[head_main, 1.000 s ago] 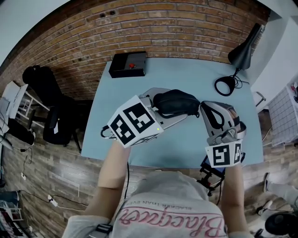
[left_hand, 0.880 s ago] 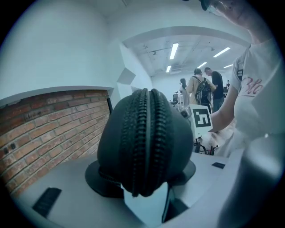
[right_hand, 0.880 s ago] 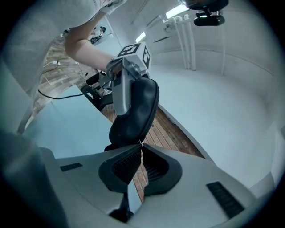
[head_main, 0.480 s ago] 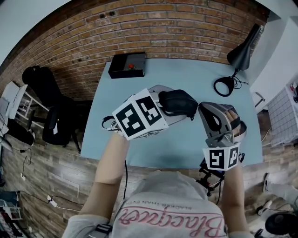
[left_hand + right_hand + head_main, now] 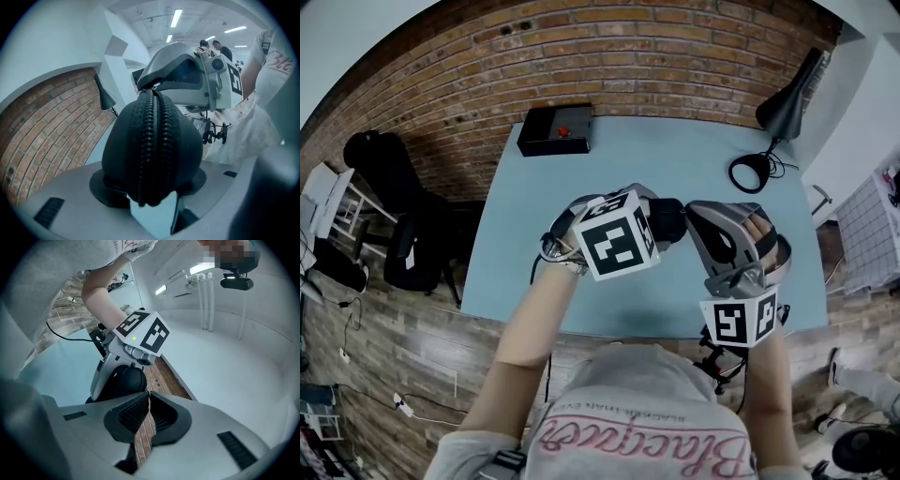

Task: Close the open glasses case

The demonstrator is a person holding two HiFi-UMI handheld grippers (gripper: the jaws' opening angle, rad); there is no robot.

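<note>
The black zippered glasses case is held off the light blue table, clamped between the pads of my left gripper. Its two halves meet along the zipper line, which faces the left gripper view. In the head view the case shows only partly behind the left gripper's marker cube. My right gripper points at the case's end, its jaws pressed together at the tips around the zipper pull. From the left gripper view, the right gripper touches the top of the case.
A black box with a red button sits at the table's far left corner. A black desk lamp with a round base stands at the far right. A brick wall lies behind, and a black chair stands left of the table.
My left gripper has carried the case to the right and turned it toward the right gripper. The right gripper's tips now meet the case's end; earlier they stood apart from it.
</note>
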